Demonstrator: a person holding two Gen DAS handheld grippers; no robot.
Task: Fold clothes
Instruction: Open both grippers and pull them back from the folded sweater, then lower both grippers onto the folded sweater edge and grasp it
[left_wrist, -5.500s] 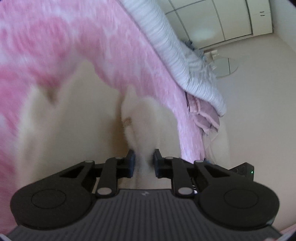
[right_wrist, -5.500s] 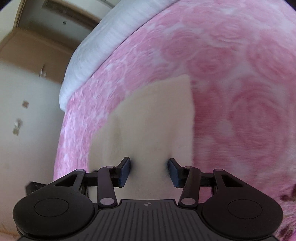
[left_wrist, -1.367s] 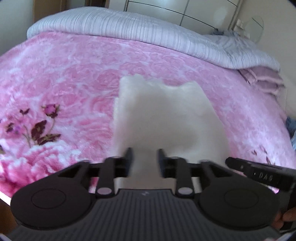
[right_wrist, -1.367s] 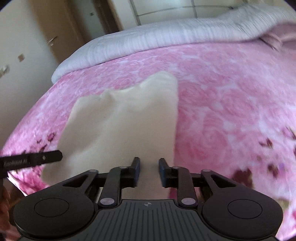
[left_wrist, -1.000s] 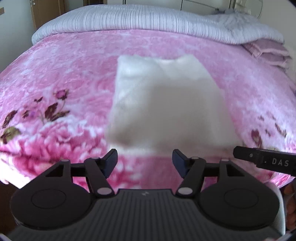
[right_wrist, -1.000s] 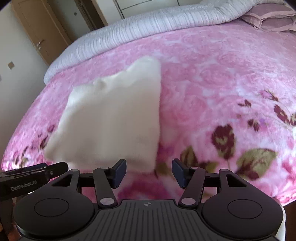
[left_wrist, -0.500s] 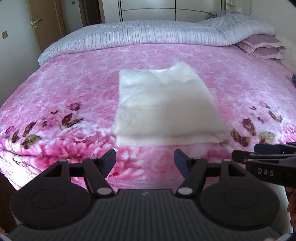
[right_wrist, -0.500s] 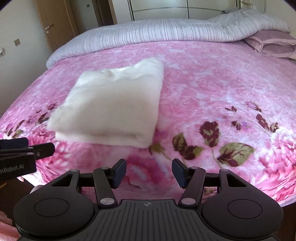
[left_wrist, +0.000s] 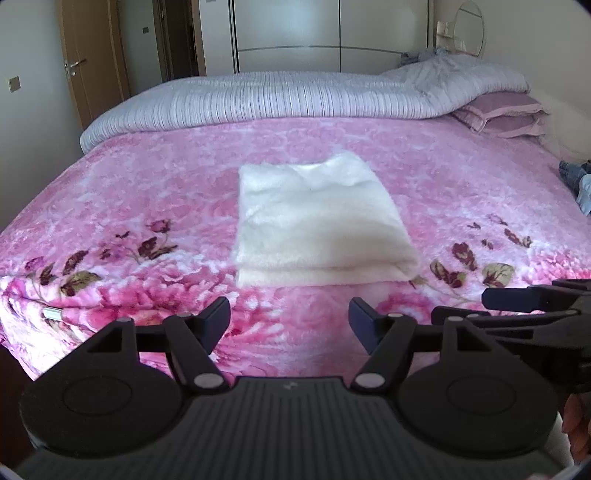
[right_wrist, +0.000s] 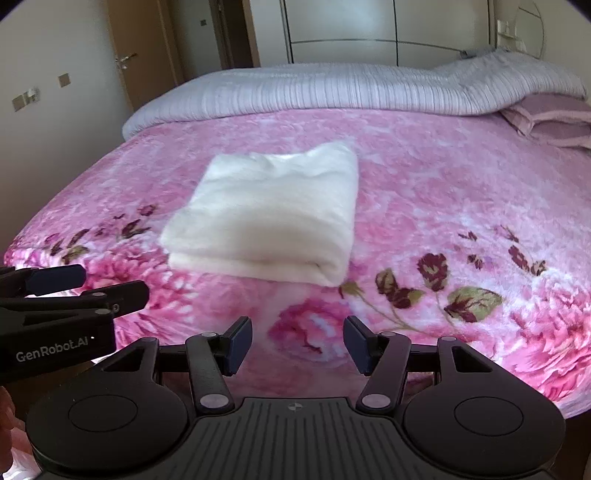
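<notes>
On the pink blanket (left_wrist: 424, 177), mid-bed, the white garment (left_wrist: 317, 218) lies folded in a neat rectangle, seemingly finished. The left gripper (left_wrist: 290, 319) is opening, empty; the right gripper (right_wrist: 297, 341) stands open, empty, both near.

left hand-held gripper (left_wrist: 289, 318): jaws opening, nothing between | right hand-held gripper (right_wrist: 297, 341): jaws apart, empty, angled downward

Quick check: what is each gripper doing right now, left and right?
Left gripper: empty, jaws opening, short of the folded white garment.
Right gripper: open, empty.
</notes>
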